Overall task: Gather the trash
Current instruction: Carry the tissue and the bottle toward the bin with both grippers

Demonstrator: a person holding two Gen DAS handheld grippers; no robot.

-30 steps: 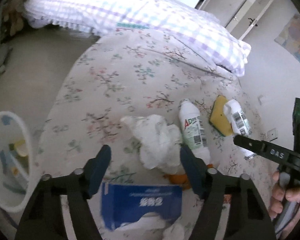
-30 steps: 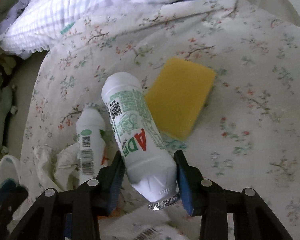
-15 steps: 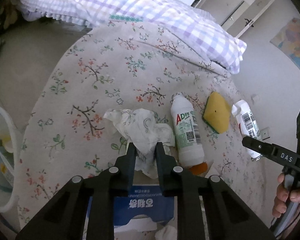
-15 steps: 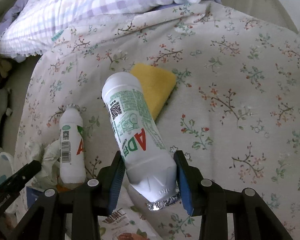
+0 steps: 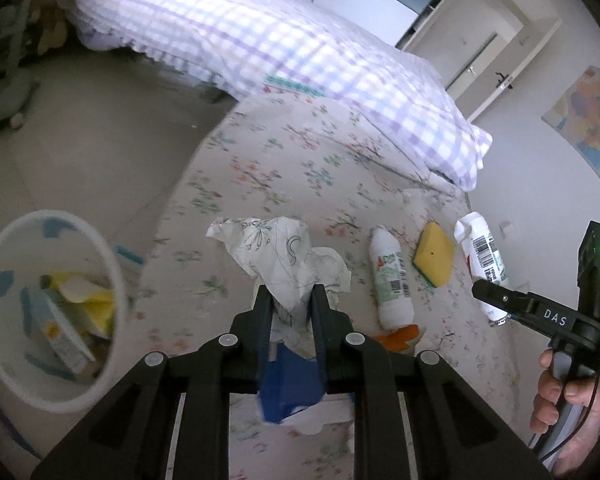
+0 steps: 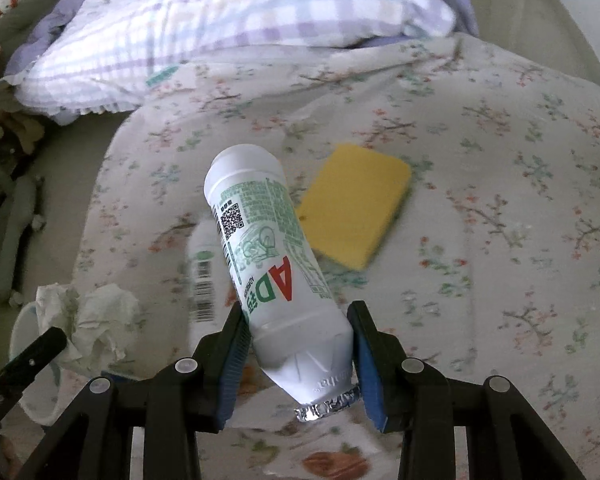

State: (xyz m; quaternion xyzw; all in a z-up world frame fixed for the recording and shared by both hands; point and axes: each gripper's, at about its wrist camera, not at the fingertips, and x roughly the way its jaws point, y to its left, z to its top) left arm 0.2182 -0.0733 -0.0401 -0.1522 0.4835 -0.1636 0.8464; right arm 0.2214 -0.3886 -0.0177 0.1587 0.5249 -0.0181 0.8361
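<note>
I have the crumpled paper pinched between the left gripper fingers, lifted clear of the floral bedspread. The right gripper is clamped on the neck end of a white AD bottle, foil mouth toward the camera, held above the bed.

The white bin stands on the floor just left of the bed and already holds some yellow and pale scraps, so I judge the job is partly done. Neither held piece is in it yet. Left on the bed: a second bottle, a yellow sponge, something orange by that bottle's neck, and a blue packet under my left tool.

Against a second ago, the left fingers, then spread wide around the paper, are now closed on it, and the view has swung so the bin looms much larger. The right grip on its bottle is unchanged.
</note>
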